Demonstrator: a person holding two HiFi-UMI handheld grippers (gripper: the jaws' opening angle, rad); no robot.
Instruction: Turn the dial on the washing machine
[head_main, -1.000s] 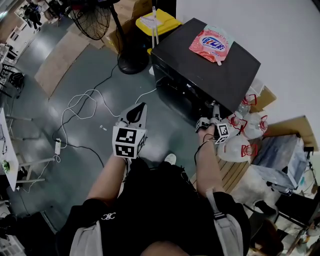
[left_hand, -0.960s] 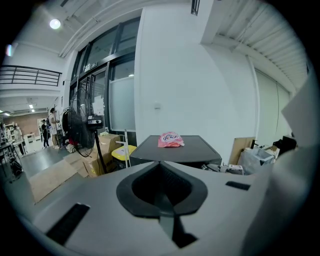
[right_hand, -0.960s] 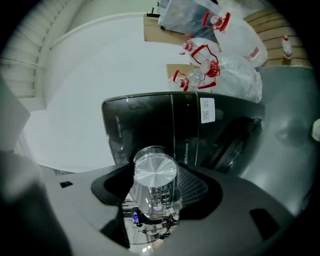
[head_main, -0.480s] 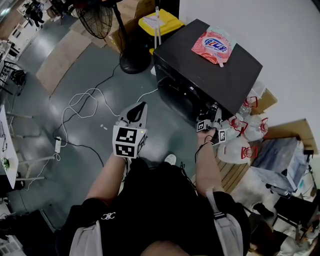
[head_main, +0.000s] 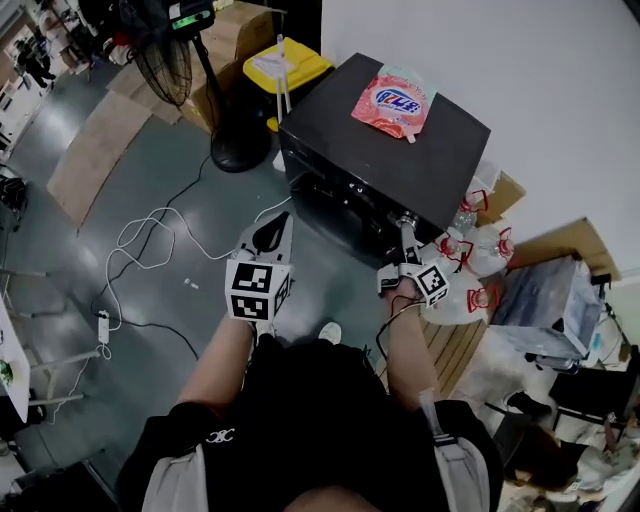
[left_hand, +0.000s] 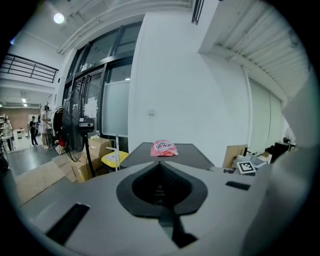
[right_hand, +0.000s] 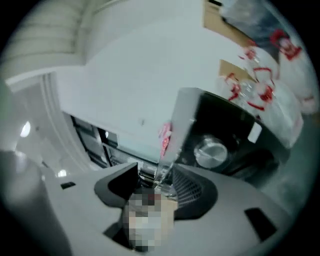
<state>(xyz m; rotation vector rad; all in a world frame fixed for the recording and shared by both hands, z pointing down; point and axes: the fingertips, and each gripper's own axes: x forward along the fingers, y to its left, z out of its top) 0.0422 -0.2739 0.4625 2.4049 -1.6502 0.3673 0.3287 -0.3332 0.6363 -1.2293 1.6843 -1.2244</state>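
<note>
The black washing machine (head_main: 400, 150) stands against the white wall with a pink bag (head_main: 393, 100) on its lid. Its silver dial (head_main: 405, 219) sits at the front right corner. My right gripper (head_main: 406, 234) points up at that corner, just short of the dial. In the right gripper view the dial (right_hand: 211, 152) lies just beyond and to the right of the right gripper (right_hand: 154, 172); the jaws are apart and closing, with nothing pressed between them. My left gripper (head_main: 274, 228) hangs shut and empty over the floor, left of the machine.
A standing fan (head_main: 165, 60) and a yellow bin (head_main: 280, 65) are left of the machine. Water jugs with red caps (head_main: 470, 260) crowd its right side, above a wooden pallet (head_main: 460, 350). White cables (head_main: 150, 225) loop across the grey floor.
The head view has shifted, so the machine sits further left and higher. The right gripper stays at the dial corner. The left gripper keeps its place over the floor.
</note>
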